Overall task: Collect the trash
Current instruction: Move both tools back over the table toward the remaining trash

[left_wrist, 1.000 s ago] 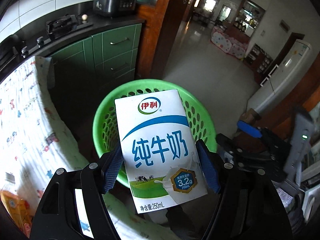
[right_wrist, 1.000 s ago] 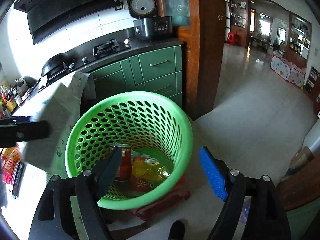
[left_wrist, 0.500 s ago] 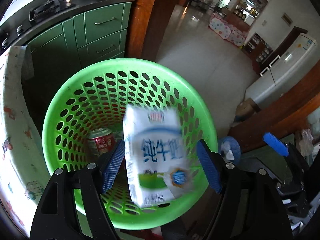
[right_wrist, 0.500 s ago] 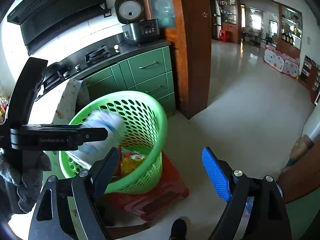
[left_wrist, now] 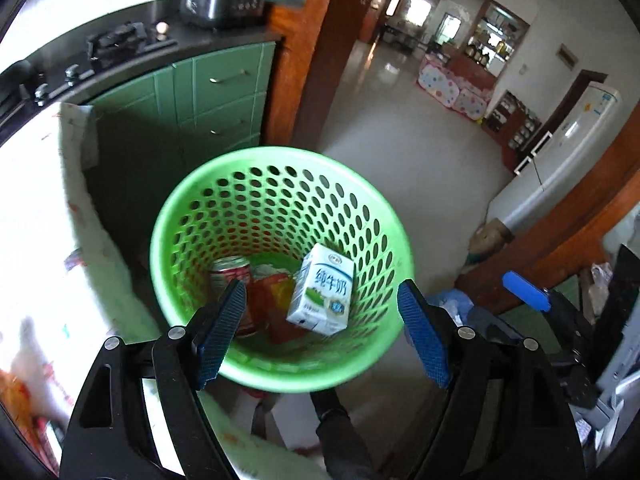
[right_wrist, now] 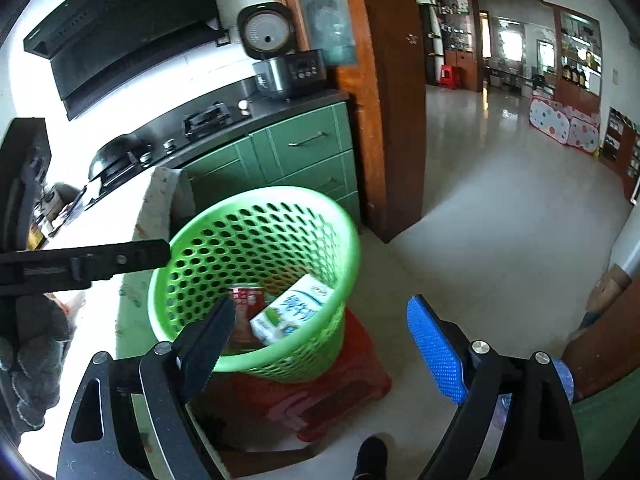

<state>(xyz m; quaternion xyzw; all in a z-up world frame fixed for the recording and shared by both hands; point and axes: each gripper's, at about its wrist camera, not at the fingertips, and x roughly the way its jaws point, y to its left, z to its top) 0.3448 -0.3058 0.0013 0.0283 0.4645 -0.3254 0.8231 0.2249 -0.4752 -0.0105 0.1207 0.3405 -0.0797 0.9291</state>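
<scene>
1. Tablecloth, white with small printed figures [left_wrist: 48, 240], covered the table on the left, its edge just beside the round green perforated plastic basket [left_wrist: 208, 204].
2. The left gripper [left_wrist: 320, 320] hung above the basket's near rim with its blue-padded jaws spread wide and nothing between them.
3. Inside the basket, a red drink can [left_wrist: 230, 276] stood at the left, a crumpled red and yellow wrapper [left_wrist: 276, 292] lay in the middle, and the white and blue milk carton [left_wrist: 322, 294] leaned against the right wall.
4. The carton sat below and beyond the left gripper's pads, apart from both, nearer the right pad than the left.
5. The right gripper [right_wrist: 316, 332] stood to the right of the basket, over the floor and the basket's near right side; its jaws were opening, with nothing held between them.
6. The basket rested on a low red plastic stool [right_wrist: 348, 376], which looked like a narrow footing.
7. Likely risk: either gripper, drawn away low, could catch the rim and tip the basket off the stool, spilling the collected trash.
8. A second risk: the carton leaned high on the wall, so a knock could send it over the edge.
9. Whether more trash waited on the table could not be told; the far left was washed out by glare.
</scene>
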